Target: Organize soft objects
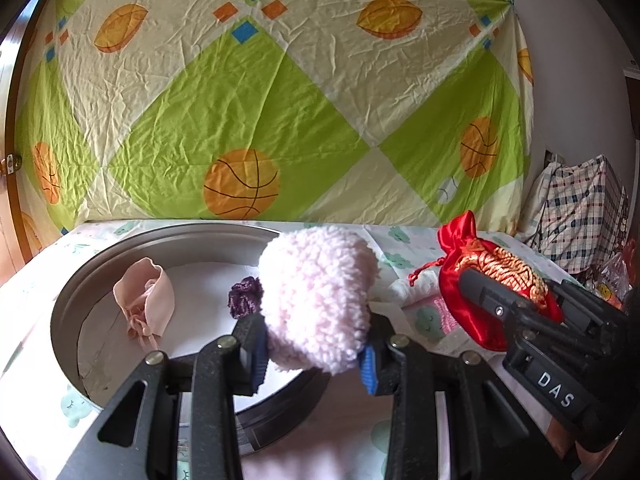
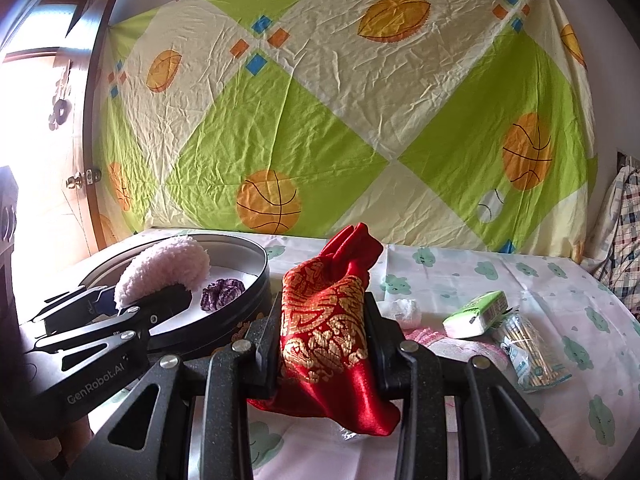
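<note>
My left gripper (image 1: 314,360) is shut on a fluffy pink pouch (image 1: 316,300) and holds it above the near rim of a round metal tin (image 1: 64,308). In the tin lie a pale pink drawstring pouch (image 1: 146,300) and a purple knitted scrunchie (image 1: 246,296). My right gripper (image 2: 324,344) is shut on a red satin pouch with gold embroidery (image 2: 324,320) and holds it above the bed, right of the tin (image 2: 256,280). The fluffy pouch (image 2: 160,268) and the left gripper (image 2: 132,304) also show in the right wrist view. The red pouch (image 1: 492,276) also shows in the left wrist view.
A white tissue pack with green print (image 2: 476,314) and a bag of cotton swabs (image 2: 528,352) lie on the cloud-print sheet at the right. A pink knitted piece (image 2: 424,336) and a white crumpled item (image 2: 400,308) lie behind the red pouch. A checked bag (image 1: 576,216) stands far right.
</note>
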Demonstrator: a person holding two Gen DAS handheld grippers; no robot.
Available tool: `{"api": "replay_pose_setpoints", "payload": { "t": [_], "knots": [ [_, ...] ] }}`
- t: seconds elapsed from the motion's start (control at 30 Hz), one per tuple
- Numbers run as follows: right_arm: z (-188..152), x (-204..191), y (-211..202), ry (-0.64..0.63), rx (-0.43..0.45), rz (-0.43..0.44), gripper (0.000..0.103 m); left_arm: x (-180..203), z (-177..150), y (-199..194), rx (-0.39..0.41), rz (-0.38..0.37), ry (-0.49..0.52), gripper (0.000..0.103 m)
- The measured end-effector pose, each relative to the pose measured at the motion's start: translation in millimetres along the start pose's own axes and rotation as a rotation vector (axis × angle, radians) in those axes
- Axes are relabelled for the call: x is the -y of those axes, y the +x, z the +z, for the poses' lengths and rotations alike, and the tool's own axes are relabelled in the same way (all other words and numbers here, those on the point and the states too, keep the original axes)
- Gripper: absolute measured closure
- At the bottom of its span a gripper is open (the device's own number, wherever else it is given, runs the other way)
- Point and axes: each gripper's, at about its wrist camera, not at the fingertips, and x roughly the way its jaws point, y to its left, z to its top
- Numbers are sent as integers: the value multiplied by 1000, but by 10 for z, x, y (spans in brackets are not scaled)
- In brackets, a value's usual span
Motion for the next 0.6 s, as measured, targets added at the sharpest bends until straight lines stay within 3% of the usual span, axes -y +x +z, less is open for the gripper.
{"api": "replay_pose_setpoints", "payload": {
  "t": [0.6],
  "knots": [
    [61, -266, 204, -6, -22, 70, 66, -444, -8, -105, 9, 52, -68, 68]
  ]
}}
